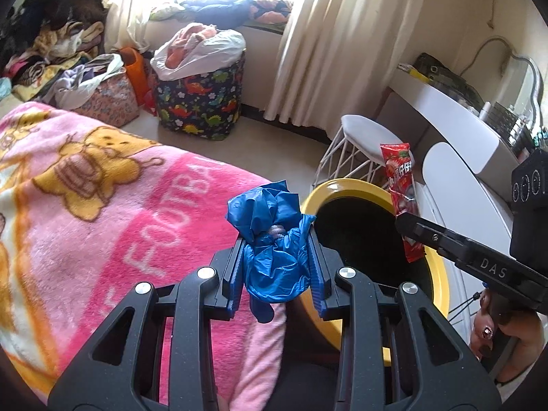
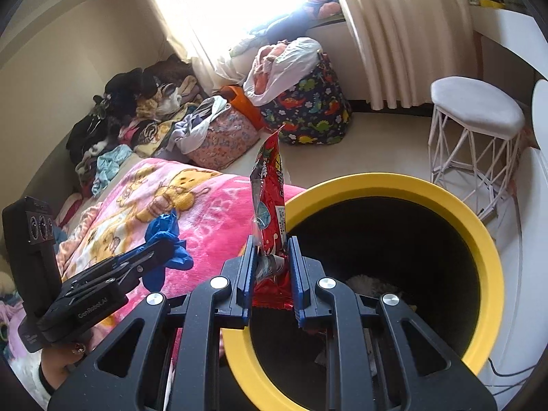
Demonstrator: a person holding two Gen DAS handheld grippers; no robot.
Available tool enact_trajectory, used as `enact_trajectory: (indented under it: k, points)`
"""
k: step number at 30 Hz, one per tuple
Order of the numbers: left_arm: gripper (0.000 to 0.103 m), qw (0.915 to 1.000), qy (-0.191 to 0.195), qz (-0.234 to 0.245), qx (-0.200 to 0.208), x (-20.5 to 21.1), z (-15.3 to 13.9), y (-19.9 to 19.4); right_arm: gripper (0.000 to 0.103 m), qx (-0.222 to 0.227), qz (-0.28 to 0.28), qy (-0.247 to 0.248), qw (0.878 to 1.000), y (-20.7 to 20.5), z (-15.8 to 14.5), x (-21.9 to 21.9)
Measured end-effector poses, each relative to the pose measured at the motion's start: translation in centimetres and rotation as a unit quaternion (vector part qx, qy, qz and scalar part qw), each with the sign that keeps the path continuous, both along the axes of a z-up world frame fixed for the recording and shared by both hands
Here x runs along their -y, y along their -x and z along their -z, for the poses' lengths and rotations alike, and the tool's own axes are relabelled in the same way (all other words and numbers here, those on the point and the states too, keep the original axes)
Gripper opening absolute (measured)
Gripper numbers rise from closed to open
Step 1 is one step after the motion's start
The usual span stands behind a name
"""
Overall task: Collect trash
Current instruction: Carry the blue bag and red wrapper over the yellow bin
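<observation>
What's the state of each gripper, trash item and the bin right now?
left gripper: shut on the blue plastic bag.
blue plastic bag: crumpled, held beside the bin's rim.
right gripper: shut on the red snack wrapper.
red snack wrapper: upright, pinched at its lower end, over the bin's rim.
yellow-rimmed bin: open, no lid, some trash already inside.

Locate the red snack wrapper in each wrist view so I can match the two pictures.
Left wrist view: the red snack wrapper stands at right of centre, pinched in the right hand-held gripper, over the far side of the bin.
Right wrist view: the wrapper stands upright at centre between that gripper's blue fingers.
Shared landmark: the yellow-rimmed bin, beside the pink blanket.
</observation>
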State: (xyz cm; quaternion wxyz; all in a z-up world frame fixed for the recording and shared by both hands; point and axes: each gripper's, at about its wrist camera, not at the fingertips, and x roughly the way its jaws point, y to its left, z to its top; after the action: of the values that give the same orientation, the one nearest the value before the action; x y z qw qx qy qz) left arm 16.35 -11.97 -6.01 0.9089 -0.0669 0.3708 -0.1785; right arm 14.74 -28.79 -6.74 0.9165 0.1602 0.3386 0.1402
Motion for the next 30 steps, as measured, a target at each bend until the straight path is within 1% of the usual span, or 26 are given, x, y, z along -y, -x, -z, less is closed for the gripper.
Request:
enact_trajectory:
  k: [16, 30]
  points:
    - [0.025, 0.9989, -0.011, 0.045, 0.007, 4.4, -0.3, 0.9, 0.018, -0.017, 0.043, -0.019, 0.999, 1.9, 1.4, 3.8]
    - [0.025, 0.996, -0.023, 0.086, 0.005, 7.4, 0.3, 1.7, 0.018, -0.023, 0.077, -0.034, 0.996, 2.8, 1.9, 6.4]
